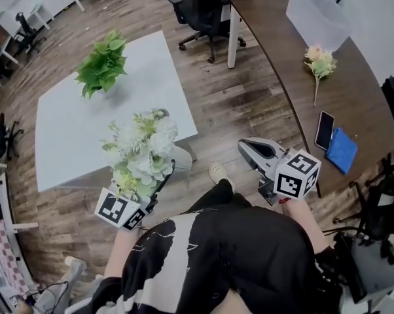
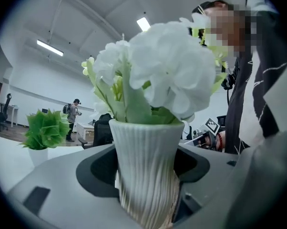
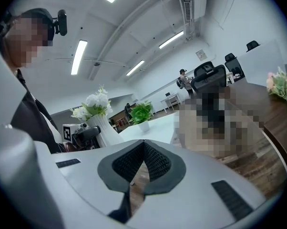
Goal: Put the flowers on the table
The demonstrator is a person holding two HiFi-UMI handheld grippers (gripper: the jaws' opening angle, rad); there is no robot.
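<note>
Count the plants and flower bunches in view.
3: green plant on the white table; white flowers in a vase, in the left gripper; pink sprig on the brown desk. None seems hidden.

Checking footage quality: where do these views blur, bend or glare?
Head view: floorboards and white table edges bow, slightly soft. Left gripper view: dark fisheye rim; ribbed white vase crisp, white flowers washed out. Right gripper view: ceiling lights glare.

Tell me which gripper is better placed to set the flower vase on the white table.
Left. The left gripper clamps the white vase, beside the white table's near edge. The right gripper is shut, empty and farther from it.
</note>
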